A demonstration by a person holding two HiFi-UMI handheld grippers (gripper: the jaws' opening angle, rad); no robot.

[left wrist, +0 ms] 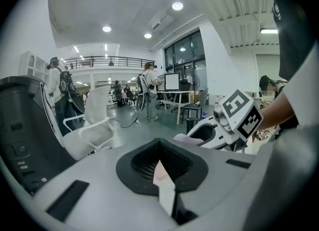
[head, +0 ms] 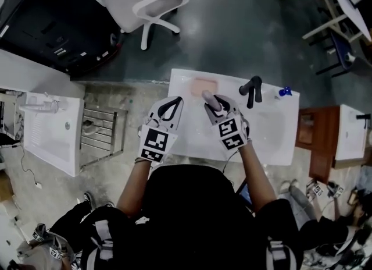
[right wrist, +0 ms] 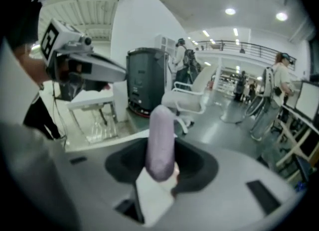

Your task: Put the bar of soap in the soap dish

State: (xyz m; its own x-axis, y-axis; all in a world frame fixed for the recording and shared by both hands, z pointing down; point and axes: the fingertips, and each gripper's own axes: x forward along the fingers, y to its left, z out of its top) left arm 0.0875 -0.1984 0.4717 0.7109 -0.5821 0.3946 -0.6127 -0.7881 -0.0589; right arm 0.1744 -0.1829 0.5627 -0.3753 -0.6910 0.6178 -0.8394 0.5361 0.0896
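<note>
Head view: bar of soap [head: 208, 97] clamped by its lower end in the right gripper [head: 213, 103], upper centre of the frame, just below the pink soap dish [head: 204, 86] on the white counter [head: 273, 141]. Left gripper [head: 172, 106] close beside, left of it, jaws together.

Left gripper view: pads met at a point, nothing between them; pale soap tip [left wrist: 183, 138] visible at centre right.

Right gripper view: jaws pressed on the purple bar [right wrist: 161, 140], most of its length sticking out free.

Probably light and rigid, but smooth and round-edged, so slippery: hold across the flat faces, nearer mid-length, with moderate squeeze.
</note>
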